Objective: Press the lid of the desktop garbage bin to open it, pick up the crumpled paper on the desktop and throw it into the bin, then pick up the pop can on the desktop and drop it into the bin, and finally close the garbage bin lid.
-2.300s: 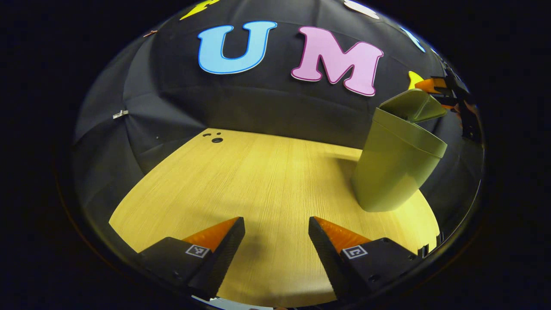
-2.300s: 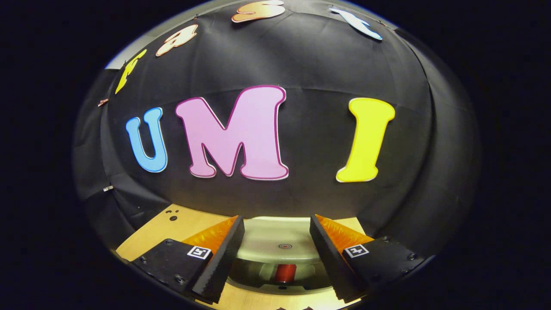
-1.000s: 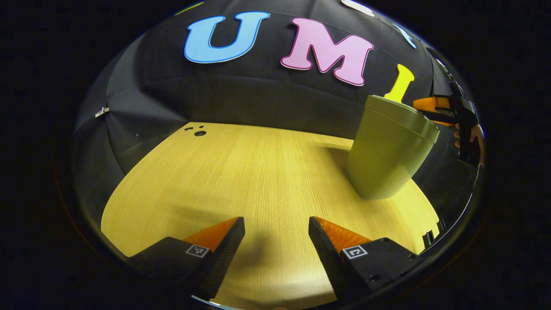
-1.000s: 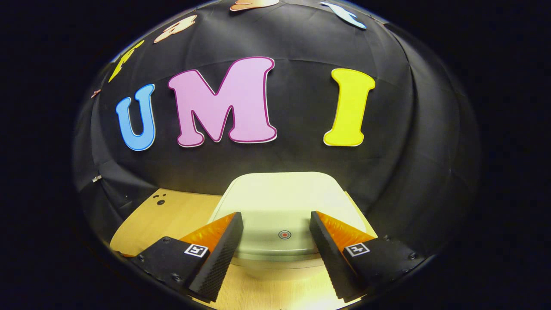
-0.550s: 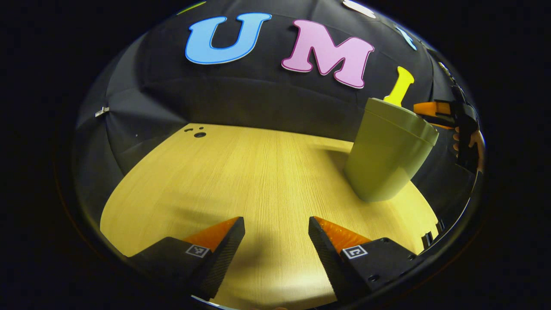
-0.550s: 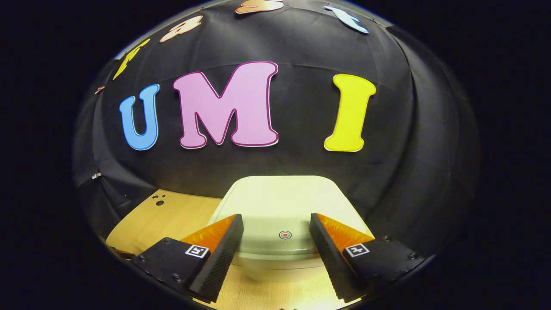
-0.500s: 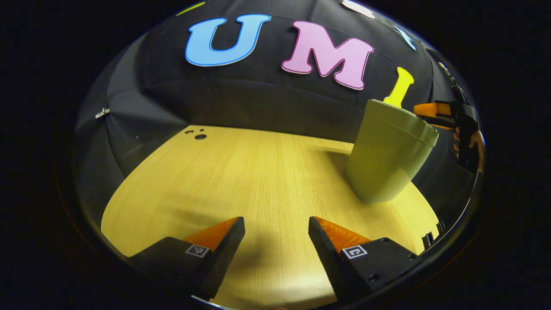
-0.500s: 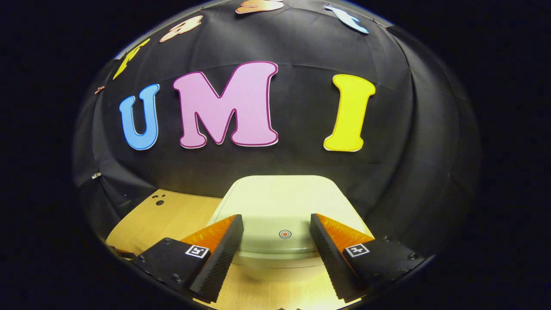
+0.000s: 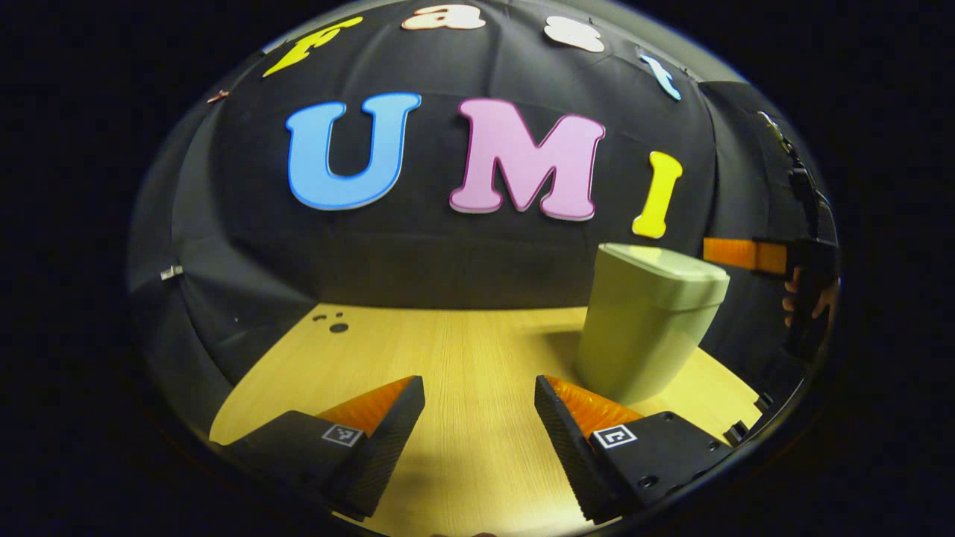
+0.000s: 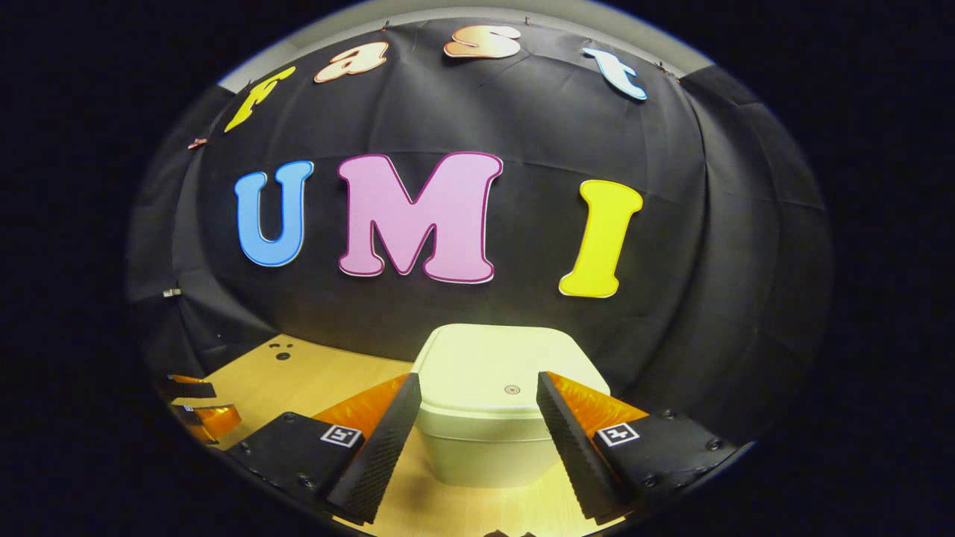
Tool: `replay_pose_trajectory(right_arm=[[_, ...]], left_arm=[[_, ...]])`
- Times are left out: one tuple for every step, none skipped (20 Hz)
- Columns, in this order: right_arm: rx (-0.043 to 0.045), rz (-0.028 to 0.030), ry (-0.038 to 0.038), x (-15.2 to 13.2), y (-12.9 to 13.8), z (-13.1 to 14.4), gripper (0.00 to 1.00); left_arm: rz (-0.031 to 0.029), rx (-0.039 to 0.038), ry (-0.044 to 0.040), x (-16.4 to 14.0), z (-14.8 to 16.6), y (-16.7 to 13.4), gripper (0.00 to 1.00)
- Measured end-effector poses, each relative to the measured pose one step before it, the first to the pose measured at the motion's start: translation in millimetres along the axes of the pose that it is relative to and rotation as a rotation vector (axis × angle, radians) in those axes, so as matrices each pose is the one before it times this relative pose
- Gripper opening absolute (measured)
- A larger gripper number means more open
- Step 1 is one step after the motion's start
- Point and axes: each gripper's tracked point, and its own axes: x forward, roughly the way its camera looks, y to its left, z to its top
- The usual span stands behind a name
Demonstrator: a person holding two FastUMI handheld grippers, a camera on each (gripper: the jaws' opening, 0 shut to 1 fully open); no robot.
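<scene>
right gripper view: bin [image 10: 485,440] lid [image 10: 507,365] closed.

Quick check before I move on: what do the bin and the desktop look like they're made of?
Garbage bin: likely moulded plastic, pale green, smooth matte walls and lid with rounded corners. Desktop: light wood grain running in fine straight lines, probably laminate or veneer; I can't tell which.

Black cloth wall [image 9: 448,253] behind a pale wooden table [image 9: 462,350].
</scene>
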Motion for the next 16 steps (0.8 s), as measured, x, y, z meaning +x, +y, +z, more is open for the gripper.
replay_pose_trajectory(right_arm=[[0.02303, 0.00860, 0.00029, -4.88, 3.34, -0.30, 0.98], [0.02204, 0.00579, -0.00077, -2.63, 2.20, 0.10, 0.98], [0.01524, 0.00271, 0.00124, -2.75, 0.46, -1.34, 0.98], [0.00788, 0.00701, 0.00167, -4.41, -1.04, -2.21, 0.98], [0.00364, 0.00805, -0.00155, -4.36, -0.53, -1.00, 0.98], [-0.00011, 0.01655, -0.01336, -4.11, 0.42, 0.49, 0.98], [-0.01167, 0.01029, -0.00935, -3.35, -0.09, -0.45, 0.98], [-0.02070, 0.01041, 0.01180, -5.27, -2.10, -6.92, 0.98], [-0.01997, 0.01690, 0.00359, -6.08, 0.55, -4.11, 0.98], [-0.01369, 0.00311, -0.00238, -3.92, -1.74, -0.66, 0.98], [-0.00823, -0.00073, 0.00038, -5.71, -1.63, -2.85, 0.98], [-0.00155, -0.00021, 0.00655, -5.01, -0.18, -5.87, 0.98], [0.00238, 0.00269, 0.00645, -2.74, 1.14, -4.04, 0.98], [0.00569, 0.00102, 0.00989, -1.09, 2.71, -4.43, 0.98], [0.00590, 0.00034, 0.00978, -0.95, 1.84, -3.72, 0.98], [0.01067, -0.00157, 0.00597, -2.09, 2.99, -2.79, 0.98]], left_arm=[[0.00977, 0.00195, -0.03314, -3.10, 14.98, -2.76, 0.96], [0.00816, 0.00514, -0.03147, -0.56, 12.02, -3.51, 0.96], [0.00646, 0.01446, -0.02699, -1.51, 10.26, -3.94, 0.96], [0.00753, 0.02045, -0.01920, -1.98, 7.70, -3.73, 0.96], [0.00992, 0.01663, -0.01523, -3.65, 5.20, -3.75, 0.96], [0.00273, 0.00564, -0.01125, -3.67, 3.88, -6.01, 0.96], [0.00065, -0.00369, -0.00229, -2.23, 0.73, -8.16, 0.96], [0.01149, -0.00646, 0.01528, -2.87, -2.10, -5.72, 0.96], [0.01016, -0.01348, 0.00831, -3.02, -3.27, -3.71, 0.95], [-0.00661, -0.02217, 0.00528, -0.85, -1.85, -8.37, 0.95], [-0.00809, -0.01857, 0.01324, 1.25, -4.04, -8.69, 0.95], [-0.00079, -0.01137, 0.01424, -0.90, -3.71, -3.68, 0.95], [0.00402, -0.00633, 0.00205, -2.58, -0.41, -0.03, 0.95], [0.00656, -0.00862, -0.00004, -0.09, -0.18, 0.91, 0.95], [0.00344, -0.01064, 0.00313, -2.40, -1.46, -0.29, 0.95], [-0.00424, -0.00670, 0.00823, -0.34, -2.78, -0.13, 0.95]])
